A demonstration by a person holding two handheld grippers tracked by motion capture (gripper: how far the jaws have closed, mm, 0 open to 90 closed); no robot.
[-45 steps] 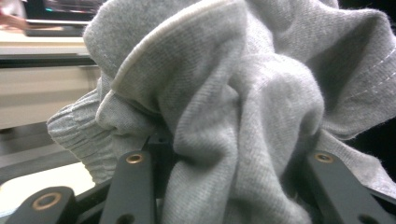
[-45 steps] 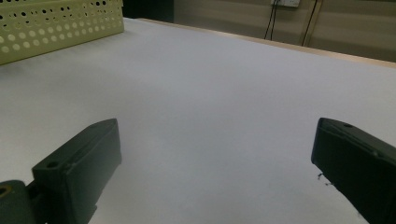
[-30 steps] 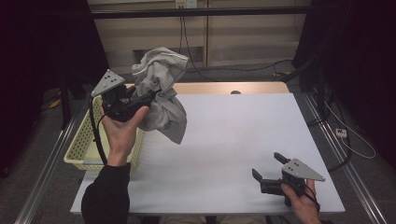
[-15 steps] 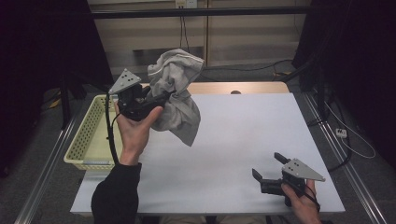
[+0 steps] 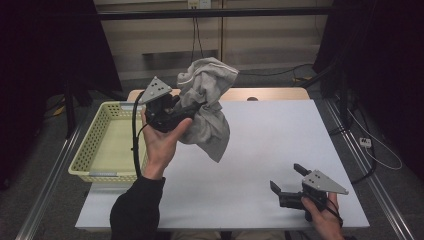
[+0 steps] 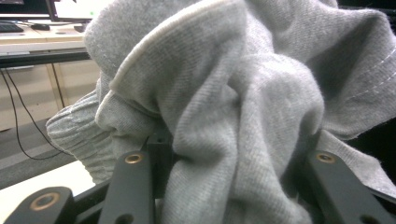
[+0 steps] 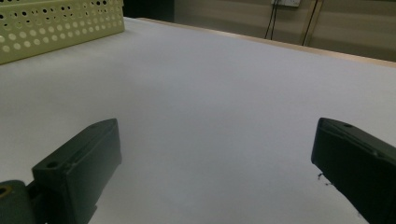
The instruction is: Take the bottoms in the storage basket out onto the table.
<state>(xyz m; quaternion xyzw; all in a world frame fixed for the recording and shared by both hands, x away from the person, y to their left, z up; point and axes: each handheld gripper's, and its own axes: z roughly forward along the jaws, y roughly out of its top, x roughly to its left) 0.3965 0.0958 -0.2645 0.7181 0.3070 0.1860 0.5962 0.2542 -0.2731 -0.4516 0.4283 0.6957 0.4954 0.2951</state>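
Note:
A crumpled grey knit cloth hangs above the white table, held up by my left gripper, whose jaws are shut on a bunch of it. In the left gripper view the grey cloth bulges between and over the two black jaws, with a pale hem running across the top. My right gripper rests low at the table's front right corner, its jaws wide apart with nothing between them. In the right gripper view the right gripper faces bare table.
A pale yellow perforated basket sits at the table's left edge, and its wall shows far off in the right gripper view. Cables run along the floor at the right and behind the table.
My left hand has carried the cloth to the right, away from the basket and over the table. The right gripper has stayed put.

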